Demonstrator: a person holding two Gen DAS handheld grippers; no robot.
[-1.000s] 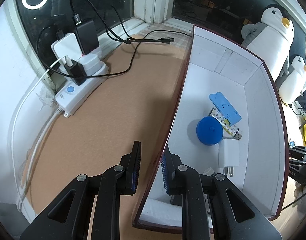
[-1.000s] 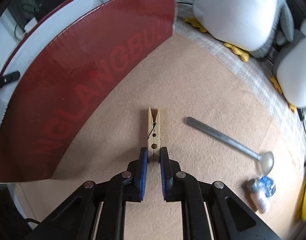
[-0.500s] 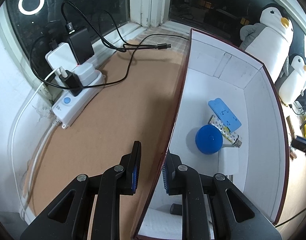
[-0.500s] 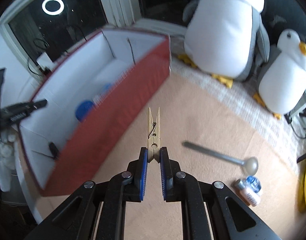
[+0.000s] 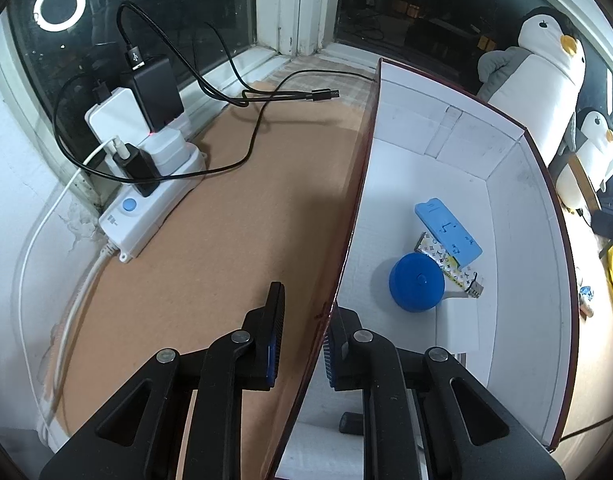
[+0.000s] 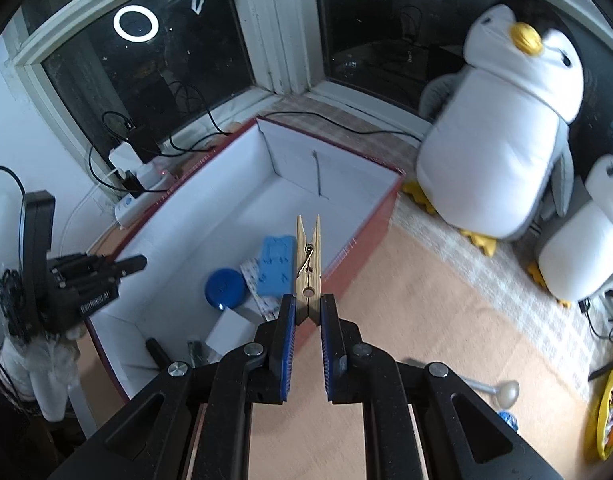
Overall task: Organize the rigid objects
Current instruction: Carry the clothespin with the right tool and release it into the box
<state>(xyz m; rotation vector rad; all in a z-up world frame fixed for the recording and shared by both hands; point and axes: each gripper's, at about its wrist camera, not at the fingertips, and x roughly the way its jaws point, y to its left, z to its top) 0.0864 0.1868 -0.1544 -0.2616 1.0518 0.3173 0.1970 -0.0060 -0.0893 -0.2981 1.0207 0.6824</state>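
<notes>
My right gripper is shut on a wooden clothespin and holds it in the air above the near wall of the red box. The box is white inside and holds a blue round lid, a blue flat case, a patterned strip and a white plug. My left gripper straddles the box's left wall, one finger outside and one inside, and looks closed on it. It also shows in the right wrist view. The lid and case show there too.
A white power strip with chargers and black cables lies by the window at left. Two plush penguins stand right of the box. A metal spoon and a small bottle lie on the brown mat at right.
My right gripper has lifted the clothespin off the mat and carried it up over the box. My left gripper has stayed on the box wall, shifting slightly.
</notes>
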